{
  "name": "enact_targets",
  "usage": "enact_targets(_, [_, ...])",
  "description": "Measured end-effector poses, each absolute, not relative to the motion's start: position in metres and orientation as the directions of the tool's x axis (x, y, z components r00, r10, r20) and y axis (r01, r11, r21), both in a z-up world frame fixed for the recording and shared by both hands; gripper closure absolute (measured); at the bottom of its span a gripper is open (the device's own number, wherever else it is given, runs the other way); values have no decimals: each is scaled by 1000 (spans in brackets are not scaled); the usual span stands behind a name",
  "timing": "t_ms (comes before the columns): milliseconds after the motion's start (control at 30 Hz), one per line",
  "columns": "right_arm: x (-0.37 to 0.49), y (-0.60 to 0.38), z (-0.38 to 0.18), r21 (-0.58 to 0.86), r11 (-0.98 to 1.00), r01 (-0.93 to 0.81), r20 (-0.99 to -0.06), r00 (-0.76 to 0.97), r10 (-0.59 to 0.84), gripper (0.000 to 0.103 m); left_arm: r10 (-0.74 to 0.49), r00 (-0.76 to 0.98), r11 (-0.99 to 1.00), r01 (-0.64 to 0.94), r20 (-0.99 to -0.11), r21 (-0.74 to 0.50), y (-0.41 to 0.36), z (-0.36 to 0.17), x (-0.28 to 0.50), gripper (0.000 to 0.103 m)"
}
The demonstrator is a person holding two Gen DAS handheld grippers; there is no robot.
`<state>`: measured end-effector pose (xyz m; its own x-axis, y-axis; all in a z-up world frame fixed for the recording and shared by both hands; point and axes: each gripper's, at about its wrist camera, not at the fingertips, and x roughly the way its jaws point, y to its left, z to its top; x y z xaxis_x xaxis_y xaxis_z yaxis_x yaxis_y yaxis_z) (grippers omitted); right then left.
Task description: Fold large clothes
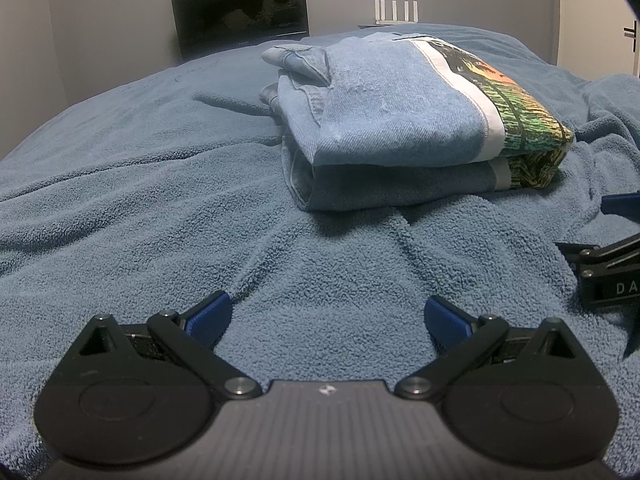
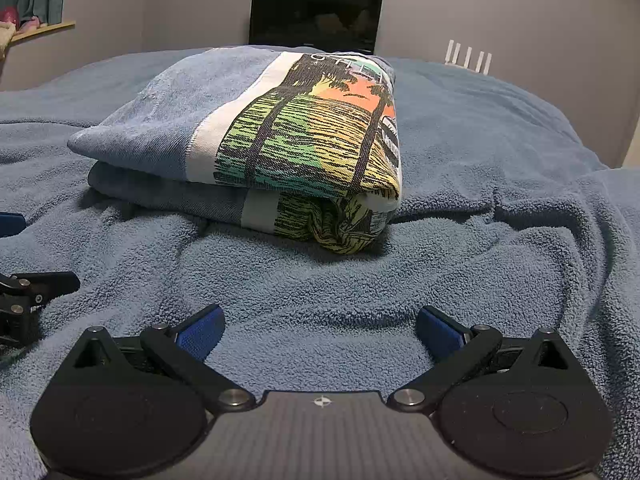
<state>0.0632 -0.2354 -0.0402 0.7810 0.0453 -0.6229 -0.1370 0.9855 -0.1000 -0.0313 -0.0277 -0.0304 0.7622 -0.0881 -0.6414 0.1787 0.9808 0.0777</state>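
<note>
A folded blue denim garment (image 1: pixel 400 120) with a colourful palm-tree print lies in a compact stack on the blue terry blanket (image 1: pixel 160 200). It also shows in the right wrist view (image 2: pixel 256 140), with the print facing that camera. My left gripper (image 1: pixel 326 316) is open and empty, resting low on the blanket in front of the stack. My right gripper (image 2: pixel 320 326) is open and empty, also in front of the stack. The right gripper shows at the right edge of the left wrist view (image 1: pixel 612 272); the left gripper shows at the left edge of the right wrist view (image 2: pixel 24 292).
A dark screen (image 1: pixel 240 12) stands against the grey wall behind the bed; it also shows in the right wrist view (image 2: pixel 316 14). A white router with antennas (image 1: pixel 396 12) stands beside it. A shelf with a curtain (image 2: pixel 36 12) is at far left. The blanket is wrinkled near the grippers.
</note>
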Motion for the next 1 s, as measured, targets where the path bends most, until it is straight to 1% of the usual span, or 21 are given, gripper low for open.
enact_targets(700, [63,-236,-40,-101,985,-137,-620,784,45,0,-89,762,981,179,-641,76,-27,-31,-31,0])
enact_targets(1000, [61,-237,-42,-99,986,-137,-603,796,50,0,-92,763,981,178,-639,72,-27,-31,-30,0])
